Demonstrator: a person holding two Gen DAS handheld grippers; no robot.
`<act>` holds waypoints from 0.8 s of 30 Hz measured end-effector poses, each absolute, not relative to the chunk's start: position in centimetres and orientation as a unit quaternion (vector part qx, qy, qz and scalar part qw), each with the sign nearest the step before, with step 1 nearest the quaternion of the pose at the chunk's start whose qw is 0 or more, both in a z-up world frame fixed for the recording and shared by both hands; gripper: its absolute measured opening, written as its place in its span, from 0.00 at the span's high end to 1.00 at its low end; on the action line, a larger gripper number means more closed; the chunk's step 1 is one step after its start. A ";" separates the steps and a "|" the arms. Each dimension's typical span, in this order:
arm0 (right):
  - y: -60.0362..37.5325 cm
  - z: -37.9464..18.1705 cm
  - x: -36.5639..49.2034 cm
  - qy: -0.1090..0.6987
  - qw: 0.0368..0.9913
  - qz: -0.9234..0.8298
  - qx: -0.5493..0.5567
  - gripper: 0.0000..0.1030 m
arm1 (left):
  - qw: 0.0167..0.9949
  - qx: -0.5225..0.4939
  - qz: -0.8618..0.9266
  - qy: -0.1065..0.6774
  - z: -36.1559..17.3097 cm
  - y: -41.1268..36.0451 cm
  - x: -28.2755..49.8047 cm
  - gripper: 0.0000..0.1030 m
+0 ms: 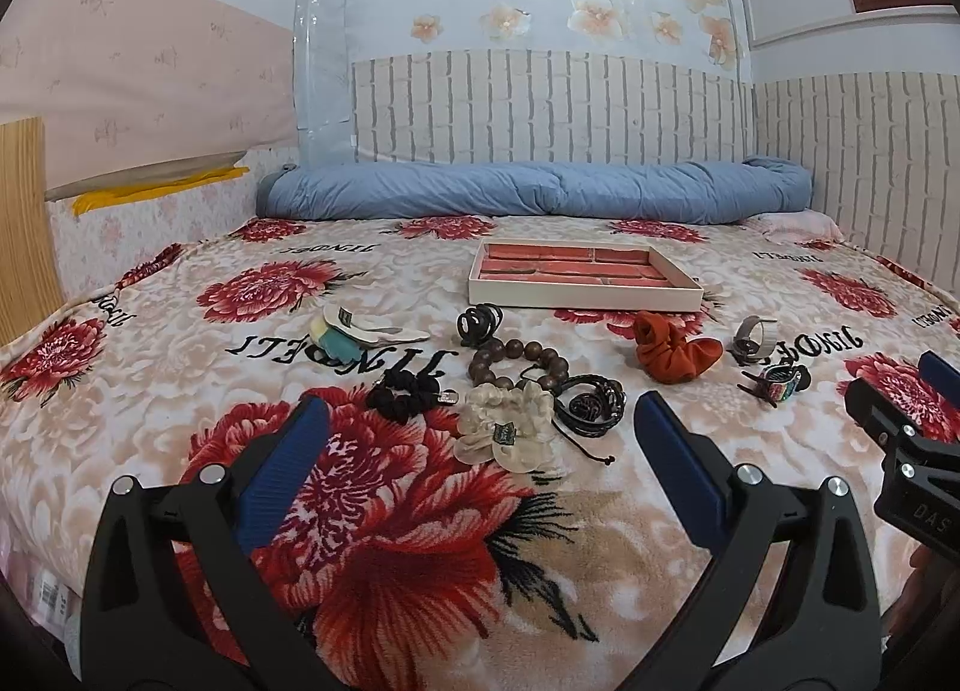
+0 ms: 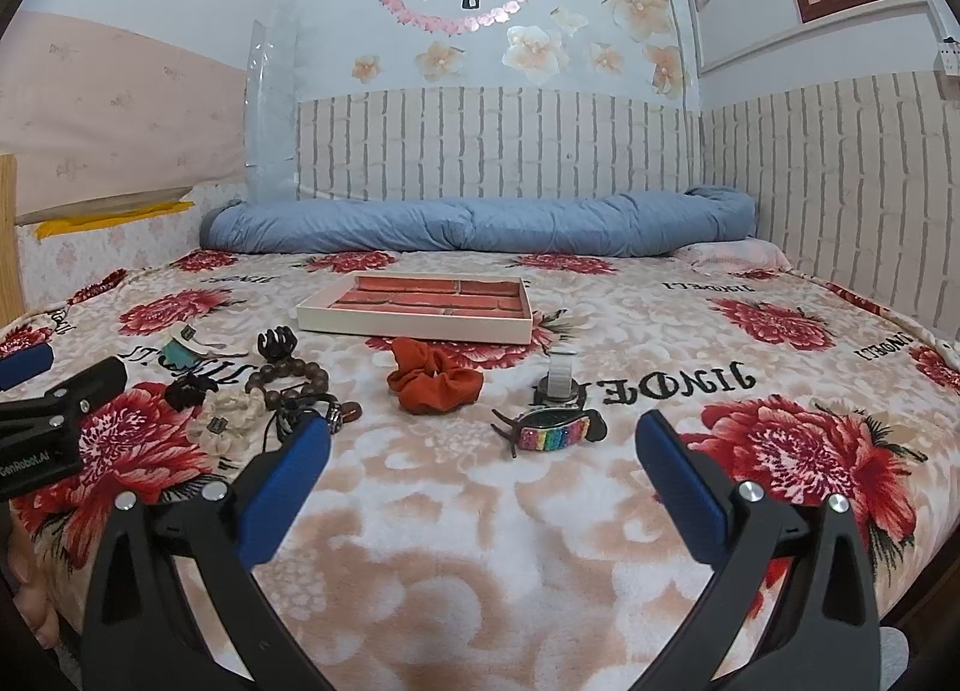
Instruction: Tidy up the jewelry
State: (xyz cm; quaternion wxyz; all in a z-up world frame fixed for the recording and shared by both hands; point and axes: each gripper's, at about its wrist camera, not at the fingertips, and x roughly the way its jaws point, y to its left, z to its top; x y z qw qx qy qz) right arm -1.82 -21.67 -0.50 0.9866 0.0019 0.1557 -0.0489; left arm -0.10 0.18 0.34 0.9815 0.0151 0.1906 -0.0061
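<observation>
Left hand-held gripper: jaws spread wide, nothing held; cream scrunchie and wooden bead bracelet lie just ahead between its fingers.
Tray: farther ahead on the bed, beyond the jewelry.
Right hand-held gripper: jaws apart, holding nothing; rainbow clip just ahead, orange scrunchie beyond.

Left gripper held low and level, jaws spread wide, blue fingers angled outward, nothing between them. Right gripper alongside on the right, likewise gaping and empty, pointing the same way. Each seen at the edge of the other's view, side by side, apart.
</observation>
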 end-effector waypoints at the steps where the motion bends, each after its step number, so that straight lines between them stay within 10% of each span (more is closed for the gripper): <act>1: -21.7 -0.5 -1.8 0.156 0.987 -0.049 0.002 0.04 | 0.982 0.015 -0.006 0.191 0.3 0.2 -0.1 0.05; 24: -21.8 -0.7 -1.8 0.158 0.986 -0.050 0.003 0.04 | 0.981 0.016 -0.008 0.191 0.5 0.1 -0.1 0.05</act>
